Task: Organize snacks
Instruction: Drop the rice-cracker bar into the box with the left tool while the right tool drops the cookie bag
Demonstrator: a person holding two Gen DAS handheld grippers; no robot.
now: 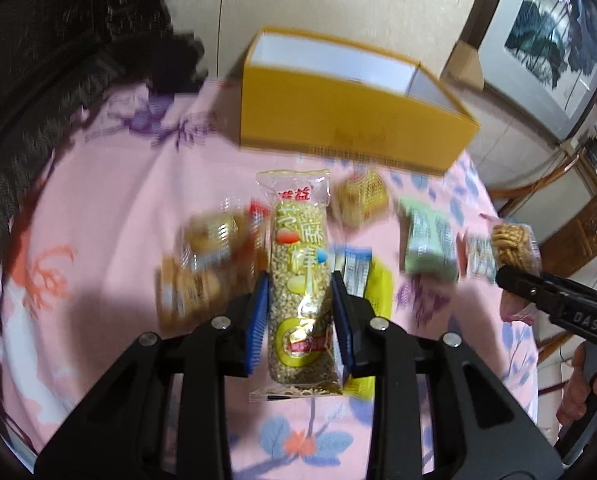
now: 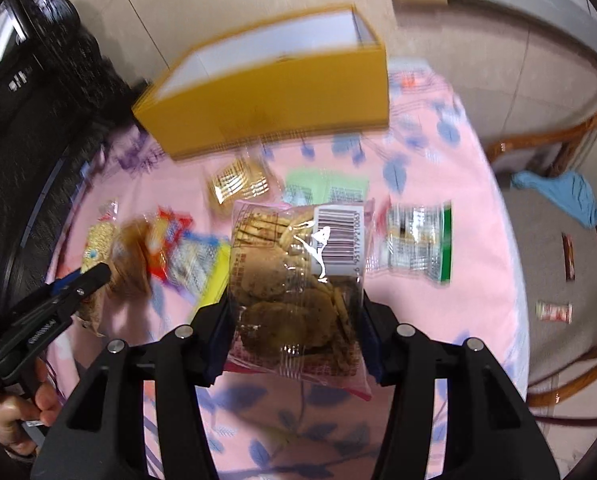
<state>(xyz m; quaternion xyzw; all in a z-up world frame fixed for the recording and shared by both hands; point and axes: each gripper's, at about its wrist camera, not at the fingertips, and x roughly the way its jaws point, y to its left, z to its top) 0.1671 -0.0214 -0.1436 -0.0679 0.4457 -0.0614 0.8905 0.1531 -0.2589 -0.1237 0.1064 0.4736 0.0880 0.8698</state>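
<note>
My left gripper is shut on a long sesame bar in a clear wrapper, held above the pink floral tablecloth. My right gripper is shut on a clear cookie packet with a barcode label. An open yellow box stands at the far side of the table, also in the right wrist view. Loose snacks lie between: a green packet, a gold packet, a round pastry, a green-edged clear packet. The right gripper shows in the left view.
A dark sofa lies left of the table. A framed picture leans at the right. Wooden chairs stand right, with a blue cloth. Two small packets lie on the floor.
</note>
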